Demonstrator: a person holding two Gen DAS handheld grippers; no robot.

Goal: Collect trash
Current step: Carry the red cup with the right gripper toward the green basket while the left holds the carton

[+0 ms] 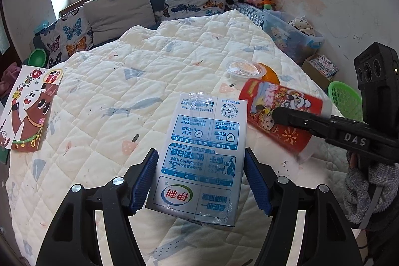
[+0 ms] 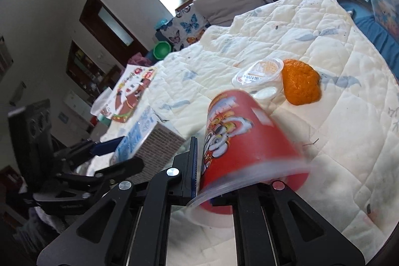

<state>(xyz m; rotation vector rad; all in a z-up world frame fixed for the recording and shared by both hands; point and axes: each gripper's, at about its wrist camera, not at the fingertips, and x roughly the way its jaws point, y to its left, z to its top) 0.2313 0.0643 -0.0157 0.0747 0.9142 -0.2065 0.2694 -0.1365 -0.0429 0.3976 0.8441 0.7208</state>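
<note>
The left gripper [image 1: 200, 181] is wide, its blue pads flanking but not touching the milk carton [image 1: 203, 153], which lies flat on the quilt [image 1: 99, 91]. The right gripper [image 2: 224, 166] clamps the red cup [image 2: 244, 141]. Beyond lie a clear tub [image 2: 258, 75] and an orange peel [image 2: 300, 82].

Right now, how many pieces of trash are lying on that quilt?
5: milk carton between the left gripper fingers, red cup in the right gripper, clear plastic cup, orange peel, and cartoon wrapper. More may be hidden.
</note>
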